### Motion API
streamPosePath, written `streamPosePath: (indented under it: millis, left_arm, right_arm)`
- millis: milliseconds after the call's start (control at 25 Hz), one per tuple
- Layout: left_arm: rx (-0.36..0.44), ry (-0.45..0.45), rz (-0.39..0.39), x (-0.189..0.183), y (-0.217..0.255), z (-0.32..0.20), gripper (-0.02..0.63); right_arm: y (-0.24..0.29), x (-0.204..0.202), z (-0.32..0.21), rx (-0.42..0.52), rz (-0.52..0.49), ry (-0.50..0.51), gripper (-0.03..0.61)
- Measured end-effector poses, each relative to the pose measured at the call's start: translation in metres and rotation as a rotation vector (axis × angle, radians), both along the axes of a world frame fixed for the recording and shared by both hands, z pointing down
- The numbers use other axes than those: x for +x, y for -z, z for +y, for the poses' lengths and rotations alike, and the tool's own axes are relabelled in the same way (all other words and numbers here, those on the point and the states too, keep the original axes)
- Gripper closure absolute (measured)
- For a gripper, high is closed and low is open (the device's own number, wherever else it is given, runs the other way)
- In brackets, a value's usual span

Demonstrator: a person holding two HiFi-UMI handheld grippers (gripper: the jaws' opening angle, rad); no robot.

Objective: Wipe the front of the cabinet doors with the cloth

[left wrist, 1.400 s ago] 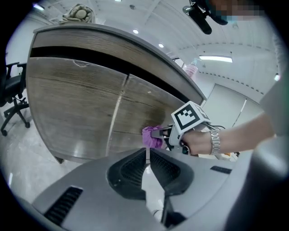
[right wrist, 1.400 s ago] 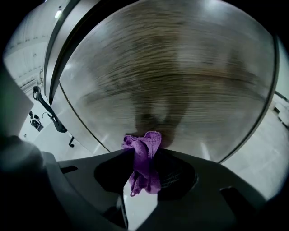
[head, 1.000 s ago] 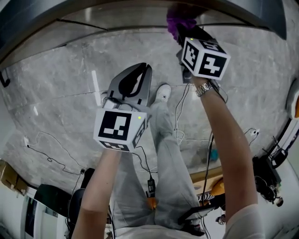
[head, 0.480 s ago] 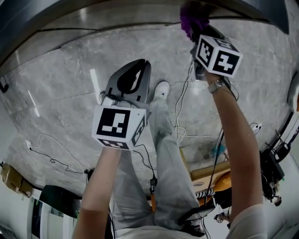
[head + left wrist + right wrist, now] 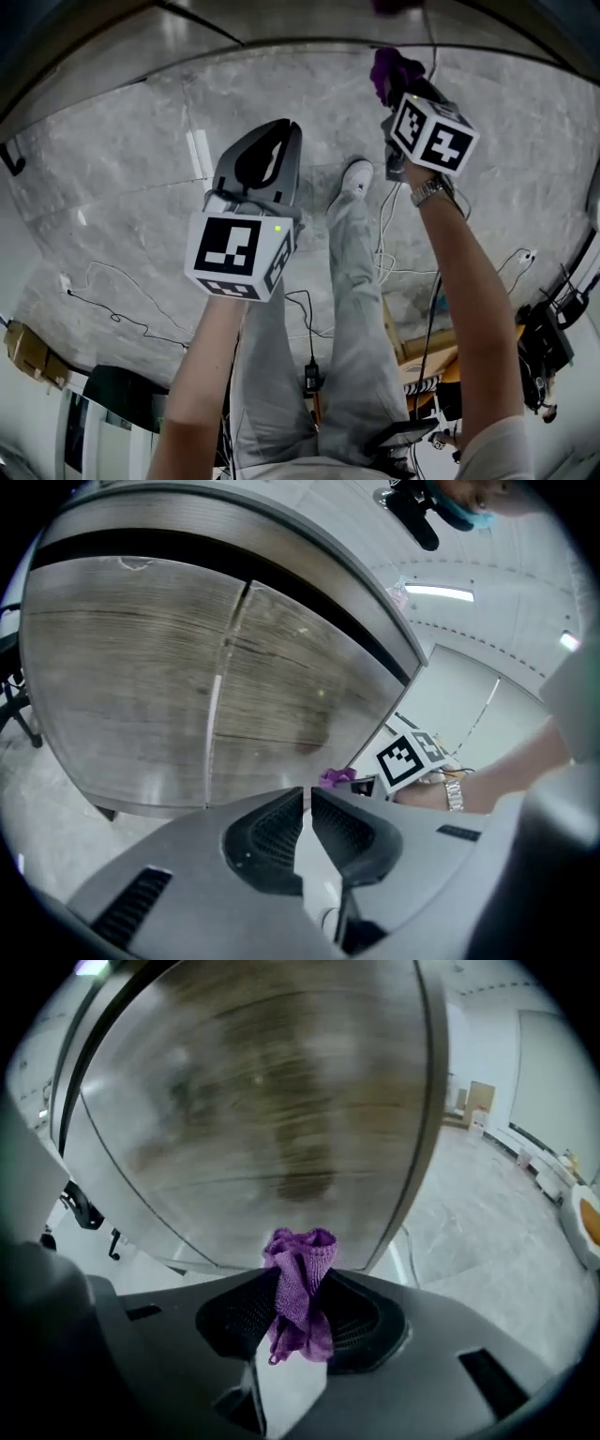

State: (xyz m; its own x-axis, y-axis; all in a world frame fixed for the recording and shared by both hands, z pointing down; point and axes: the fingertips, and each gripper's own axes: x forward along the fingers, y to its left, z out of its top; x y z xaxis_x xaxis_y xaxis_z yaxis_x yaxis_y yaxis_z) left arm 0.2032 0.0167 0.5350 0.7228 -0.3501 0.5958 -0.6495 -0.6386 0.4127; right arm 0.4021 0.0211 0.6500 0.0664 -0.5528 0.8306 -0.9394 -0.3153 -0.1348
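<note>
The wooden cabinet doors (image 5: 187, 658) fill the left gripper view, with a vertical seam between them. In the right gripper view one door (image 5: 272, 1101) stands close ahead. My right gripper (image 5: 298, 1274) is shut on a bunched purple cloth (image 5: 300, 1288), which hangs near the door's lower edge; I cannot tell whether it touches. In the head view the cloth (image 5: 394, 73) sticks out above the right gripper (image 5: 401, 89), just below the cabinet (image 5: 281, 19). My left gripper (image 5: 284, 131) is held lower and to the left, shut, with nothing between its jaws (image 5: 307, 797).
Grey marble floor (image 5: 122, 187) lies below, crossed by loose cables (image 5: 103, 286). The person's legs and a white shoe (image 5: 356, 176) stand between the two grippers. Equipment and bags (image 5: 544, 347) crowd the right edge, and a cardboard box (image 5: 23, 352) sits at the left.
The right gripper has drawn the purple cloth down and away from the cabinet's top part toward the door's lower edge. The left gripper has barely moved.
</note>
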Motion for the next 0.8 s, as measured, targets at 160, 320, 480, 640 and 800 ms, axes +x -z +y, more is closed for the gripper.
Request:
streamPosePath:
  millis: [160, 320, 480, 640, 800]
  left_arm:
    - [-0.006, 0.033, -0.012, -0.044, -0.006, -0.016, 0.581]
    - [-0.004, 0.056, -0.014, -0.082, -0.008, -0.033, 0.581]
    - [0.013, 0.073, -0.024, -0.106, -0.011, -0.048, 0.581]
    - [0.013, 0.109, -0.021, -0.128, -0.014, -0.058, 0.581]
    - [0.005, 0.149, -0.014, -0.140, -0.014, -0.059, 0.581]
  right_arm:
    - [-0.025, -0.088, -0.025, -0.014, -0.054, 0.105, 0.430]
    - [-0.034, -0.166, -0.062, 0.027, -0.115, 0.181, 0.430]
    - [-0.039, -0.206, -0.092, 0.044, -0.128, 0.204, 0.430]
    - [-0.043, -0.216, -0.118, 0.041, -0.120, 0.205, 0.430]
    - [-0.045, -0.206, -0.130, 0.033, -0.128, 0.158, 0.430]
